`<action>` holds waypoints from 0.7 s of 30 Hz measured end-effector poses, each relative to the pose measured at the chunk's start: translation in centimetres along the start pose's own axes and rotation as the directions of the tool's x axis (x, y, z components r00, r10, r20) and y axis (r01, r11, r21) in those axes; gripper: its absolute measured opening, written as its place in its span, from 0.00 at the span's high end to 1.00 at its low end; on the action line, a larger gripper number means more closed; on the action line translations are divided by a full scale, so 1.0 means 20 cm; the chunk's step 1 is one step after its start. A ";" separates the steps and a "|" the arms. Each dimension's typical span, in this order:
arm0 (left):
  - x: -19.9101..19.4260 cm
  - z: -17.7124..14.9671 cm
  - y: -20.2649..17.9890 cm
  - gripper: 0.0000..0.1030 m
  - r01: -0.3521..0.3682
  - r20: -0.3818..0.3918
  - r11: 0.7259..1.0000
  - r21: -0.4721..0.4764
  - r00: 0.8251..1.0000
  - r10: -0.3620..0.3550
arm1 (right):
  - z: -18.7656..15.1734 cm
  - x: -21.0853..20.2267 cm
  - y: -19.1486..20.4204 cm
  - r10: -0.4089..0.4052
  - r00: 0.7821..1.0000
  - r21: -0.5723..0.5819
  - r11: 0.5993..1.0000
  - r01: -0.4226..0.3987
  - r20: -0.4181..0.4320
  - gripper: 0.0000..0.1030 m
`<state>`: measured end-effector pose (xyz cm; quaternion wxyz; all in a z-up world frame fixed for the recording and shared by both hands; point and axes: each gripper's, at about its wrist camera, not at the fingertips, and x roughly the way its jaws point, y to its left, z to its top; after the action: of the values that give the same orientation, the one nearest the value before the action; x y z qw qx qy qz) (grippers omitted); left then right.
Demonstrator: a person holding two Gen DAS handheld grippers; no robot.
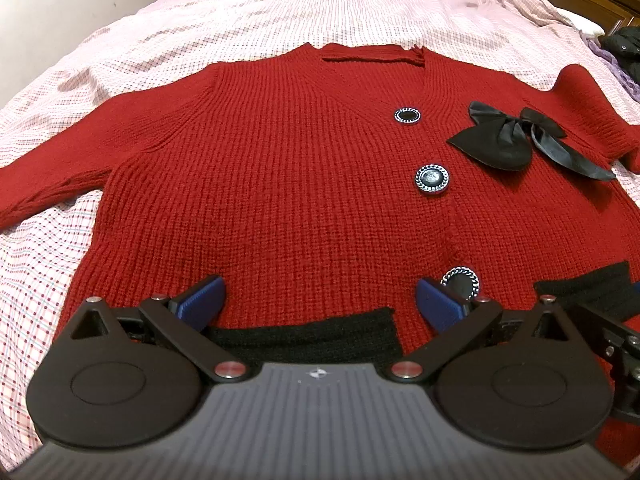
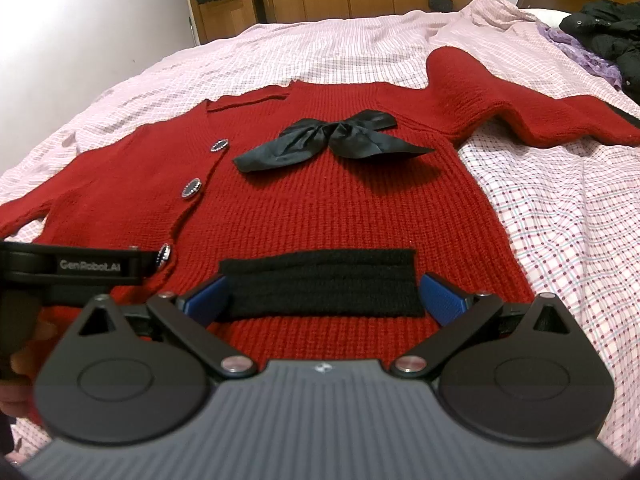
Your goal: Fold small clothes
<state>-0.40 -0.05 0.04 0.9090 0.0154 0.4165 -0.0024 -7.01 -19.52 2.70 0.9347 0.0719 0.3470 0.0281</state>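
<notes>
The left gripper has its blue fingers spread wide, holding nothing, low over the near hem of the red cardigan, above one black pocket band. The right gripper is spread just as wide and empty, its pads flanking the cardigan's other black band. The cardigan lies flat, front up, on the checked bedsheet, with a black bow beyond that band.

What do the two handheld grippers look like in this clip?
Both match: the left gripper and right gripper have blue ribbed finger pads on black linkage arms with silver pivots, round black discs and a ribbed grey body. White "GenRobot.AI" lettering marks the left one's side.
</notes>
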 end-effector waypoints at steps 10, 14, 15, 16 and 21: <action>-0.06 0.03 0.04 0.00 0.034 0.007 0.999 -0.017 0.999 -0.034 | 0.01 -0.04 -0.02 0.042 0.999 -0.020 0.999 -0.042 0.000 0.00; -0.08 0.04 0.03 0.00 0.018 0.002 1.000 -0.018 1.000 -0.018 | 0.03 -0.07 -0.02 0.055 0.999 -0.018 0.998 -0.055 0.003 0.00; -0.08 0.04 0.04 0.00 0.013 0.002 1.000 -0.020 1.000 -0.013 | 0.03 -0.08 -0.03 0.064 0.998 -0.013 0.998 -0.064 0.003 0.00; -0.09 0.04 0.04 0.00 0.010 0.004 1.000 -0.023 1.000 -0.010 | 0.04 -0.09 -0.04 0.077 0.997 -0.007 0.997 -0.077 0.004 0.00; -0.12 0.09 0.06 0.00 0.013 0.029 1.000 -0.027 1.000 -0.013 | 0.10 -0.14 -0.09 0.085 0.996 -0.005 0.996 -0.084 0.024 0.00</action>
<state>-0.70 1.10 3.05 0.9150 0.0001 0.4035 -0.0027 -7.85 -21.82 5.74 0.9369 0.0848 0.3323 0.0675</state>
